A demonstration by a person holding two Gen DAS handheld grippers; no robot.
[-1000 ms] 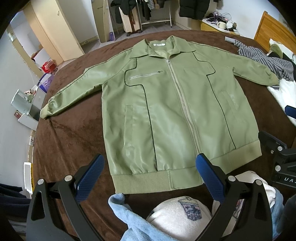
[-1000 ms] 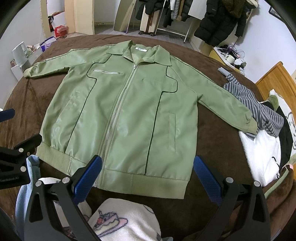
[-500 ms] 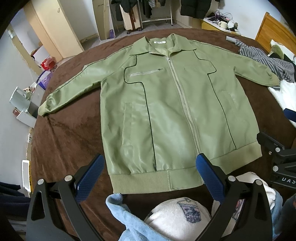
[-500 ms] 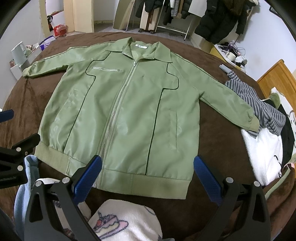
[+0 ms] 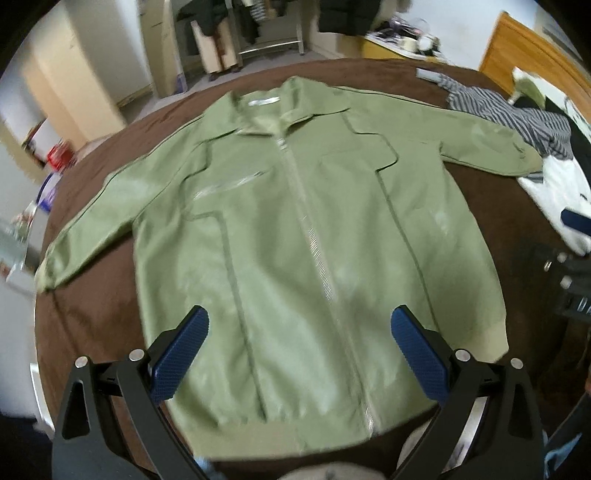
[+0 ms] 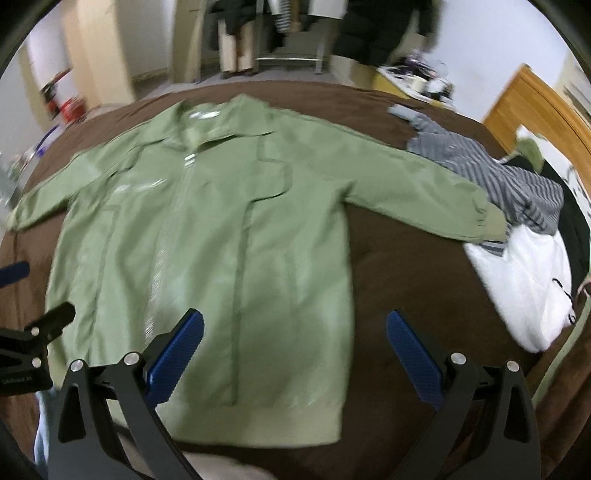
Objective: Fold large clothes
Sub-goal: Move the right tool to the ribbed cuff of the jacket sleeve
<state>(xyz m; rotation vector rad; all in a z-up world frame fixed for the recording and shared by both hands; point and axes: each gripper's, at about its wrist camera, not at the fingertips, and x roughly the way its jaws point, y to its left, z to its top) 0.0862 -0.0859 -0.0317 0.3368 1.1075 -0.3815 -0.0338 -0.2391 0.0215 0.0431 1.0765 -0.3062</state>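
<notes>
A large olive-green zip jacket (image 5: pixel 295 236) (image 6: pixel 207 243) lies flat and front-up on a brown bedspread (image 5: pixel 92 317), collar far, ribbed hem near, both sleeves spread out sideways. My left gripper (image 5: pixel 299 343) hovers open above the jacket's lower front, near the zip. My right gripper (image 6: pixel 295 343) is open too, above the jacket's lower right part and hem. Neither holds anything. Each gripper's black frame shows at the edge of the other's view. Both views are motion-blurred.
A striped grey garment (image 6: pixel 491 173) and a white garment (image 6: pixel 524 288) lie at the right, by the jacket's right cuff. A wooden headboard (image 6: pixel 535 107) stands beyond them. A clothes rack with dark coats (image 5: pixel 258 22) and cabinets stand past the bed's far edge.
Both grippers have moved forward over the jacket, so it fills more of each view. The pale blue and white clothes near the hem have almost dropped out of sight. The jaws stay open.
</notes>
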